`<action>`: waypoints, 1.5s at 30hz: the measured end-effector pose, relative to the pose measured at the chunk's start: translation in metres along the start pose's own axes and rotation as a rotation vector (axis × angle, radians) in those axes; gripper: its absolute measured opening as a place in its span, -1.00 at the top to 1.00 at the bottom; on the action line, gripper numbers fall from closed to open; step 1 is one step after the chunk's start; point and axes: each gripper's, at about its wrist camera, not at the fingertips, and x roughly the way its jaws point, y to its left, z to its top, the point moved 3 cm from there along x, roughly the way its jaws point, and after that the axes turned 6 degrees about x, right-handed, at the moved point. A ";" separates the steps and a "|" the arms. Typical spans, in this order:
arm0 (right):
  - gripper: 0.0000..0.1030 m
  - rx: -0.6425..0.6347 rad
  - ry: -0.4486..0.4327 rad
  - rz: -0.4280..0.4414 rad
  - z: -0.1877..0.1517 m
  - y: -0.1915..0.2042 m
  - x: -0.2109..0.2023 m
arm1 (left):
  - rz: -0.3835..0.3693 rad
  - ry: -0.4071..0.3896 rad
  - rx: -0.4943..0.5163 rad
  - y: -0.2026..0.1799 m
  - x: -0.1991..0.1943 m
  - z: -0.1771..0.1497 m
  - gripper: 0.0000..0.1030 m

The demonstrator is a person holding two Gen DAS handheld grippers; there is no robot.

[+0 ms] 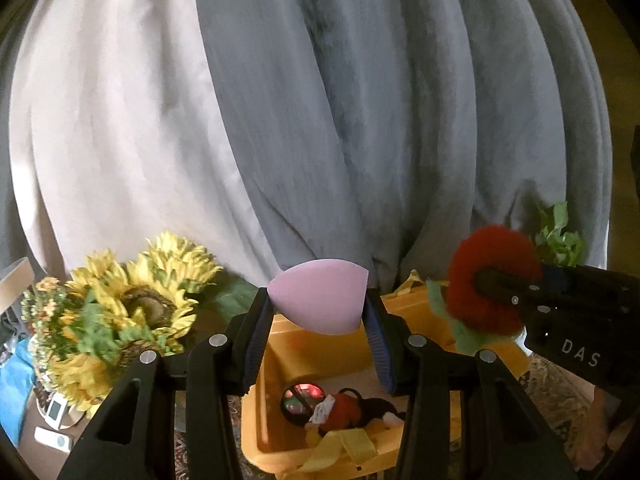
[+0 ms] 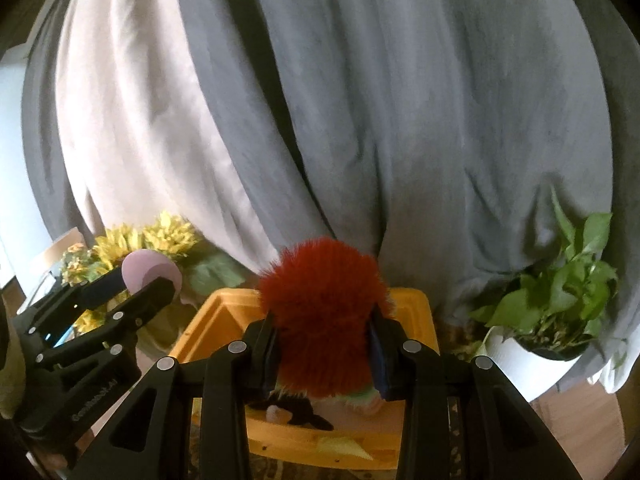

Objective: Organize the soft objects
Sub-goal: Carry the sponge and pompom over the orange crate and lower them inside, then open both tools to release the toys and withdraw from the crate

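Left wrist view: your left gripper (image 1: 318,306) is clamped on the pink teardrop sponge (image 1: 318,300), blunt end up, and the yellow bin (image 1: 344,360) lies directly below and just ahead of it, so the drop is straight down; your right gripper (image 1: 500,292) carries the red fuzzy toy (image 1: 480,264) over the bin's right rim. Right wrist view: that gripper pinches the red fuzzy toy (image 2: 324,312) above the bin (image 2: 416,304), a black plush (image 2: 292,410) already inside; both hands look equally near.
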 end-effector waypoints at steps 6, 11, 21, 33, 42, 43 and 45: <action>0.28 0.007 0.056 -0.021 -0.003 -0.008 0.029 | -0.027 0.060 -0.007 0.002 0.033 -0.008 0.12; 0.28 0.016 0.117 -0.032 -0.012 -0.015 0.054 | -0.083 0.118 -0.024 0.001 0.061 -0.014 0.12; 0.28 0.025 0.249 -0.063 -0.032 -0.028 0.089 | -0.110 0.238 0.004 -0.008 0.107 -0.036 0.12; 0.27 0.002 0.418 -0.065 -0.052 -0.036 0.103 | -0.187 0.377 0.090 -0.027 0.138 -0.059 0.10; 0.06 0.029 0.468 -0.064 -0.055 -0.038 0.109 | -0.225 0.399 0.097 -0.029 0.140 -0.061 -0.38; 0.06 0.029 0.462 -0.071 -0.054 -0.039 0.108 | -0.221 0.396 0.097 -0.029 0.139 -0.060 -0.40; 0.05 0.031 0.442 -0.079 -0.050 -0.040 0.105 | -0.209 0.387 0.099 -0.028 0.138 -0.058 -0.41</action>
